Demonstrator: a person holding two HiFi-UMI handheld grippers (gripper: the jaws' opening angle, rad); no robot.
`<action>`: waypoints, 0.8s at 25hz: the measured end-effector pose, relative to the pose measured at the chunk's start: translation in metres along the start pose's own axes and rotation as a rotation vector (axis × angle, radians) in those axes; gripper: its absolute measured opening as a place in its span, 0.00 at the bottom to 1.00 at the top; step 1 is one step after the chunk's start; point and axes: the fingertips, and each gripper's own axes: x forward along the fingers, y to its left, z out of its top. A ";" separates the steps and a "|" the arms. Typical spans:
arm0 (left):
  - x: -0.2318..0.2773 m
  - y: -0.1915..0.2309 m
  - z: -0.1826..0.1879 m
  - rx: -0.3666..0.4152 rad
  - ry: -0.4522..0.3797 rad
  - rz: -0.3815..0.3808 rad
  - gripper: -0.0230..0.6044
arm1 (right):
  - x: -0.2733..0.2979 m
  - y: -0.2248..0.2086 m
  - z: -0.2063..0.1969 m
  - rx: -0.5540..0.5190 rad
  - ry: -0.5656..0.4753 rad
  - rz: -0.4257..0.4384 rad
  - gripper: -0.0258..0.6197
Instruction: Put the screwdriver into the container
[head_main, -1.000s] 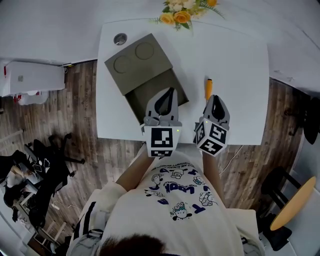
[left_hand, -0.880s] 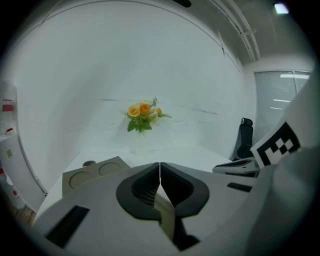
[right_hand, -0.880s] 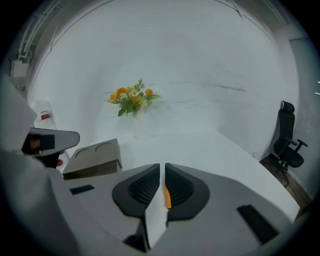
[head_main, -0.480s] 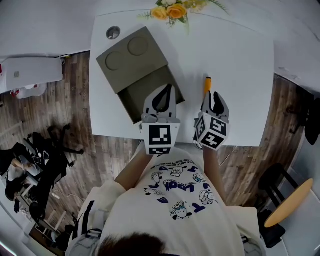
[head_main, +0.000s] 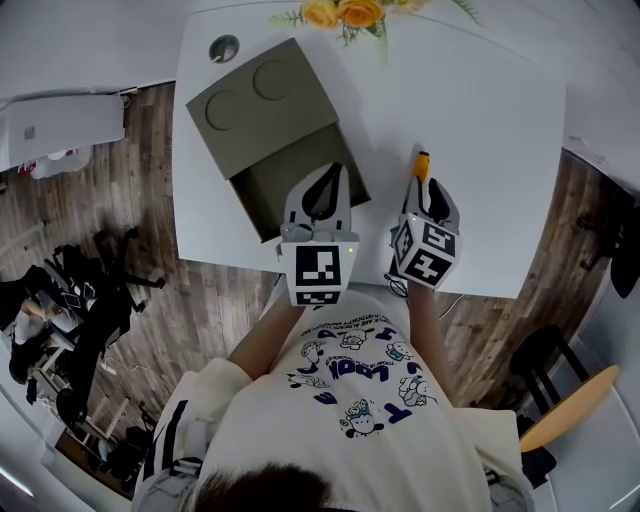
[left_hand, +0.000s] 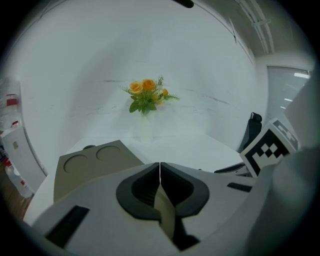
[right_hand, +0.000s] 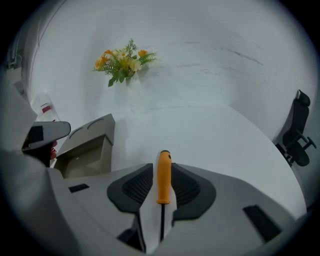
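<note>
R gripper: jaws have just been opening, now wide, w/ the screwdriver lying on the desk between them, pads not pressing it. L gripper: jaws together, empty; container ahead-left of them. Screwdriver prob. light, stiff; smooth round handle may roll. Pinch mid-handle, not the thin shaft.

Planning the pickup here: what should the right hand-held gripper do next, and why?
Probably close the right hand-held gripper on the screwdriver: its jaws have just been opening and stand apart around the orange handle, not pressing it.
</note>
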 end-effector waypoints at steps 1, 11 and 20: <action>0.001 0.000 -0.001 -0.002 0.005 0.004 0.07 | 0.002 -0.001 -0.001 0.000 0.010 0.001 0.24; 0.010 0.007 -0.012 -0.021 0.043 0.038 0.07 | 0.019 -0.004 -0.014 0.011 0.088 0.027 0.26; 0.006 0.011 -0.016 -0.036 0.051 0.073 0.07 | 0.025 -0.004 -0.020 0.010 0.117 0.039 0.24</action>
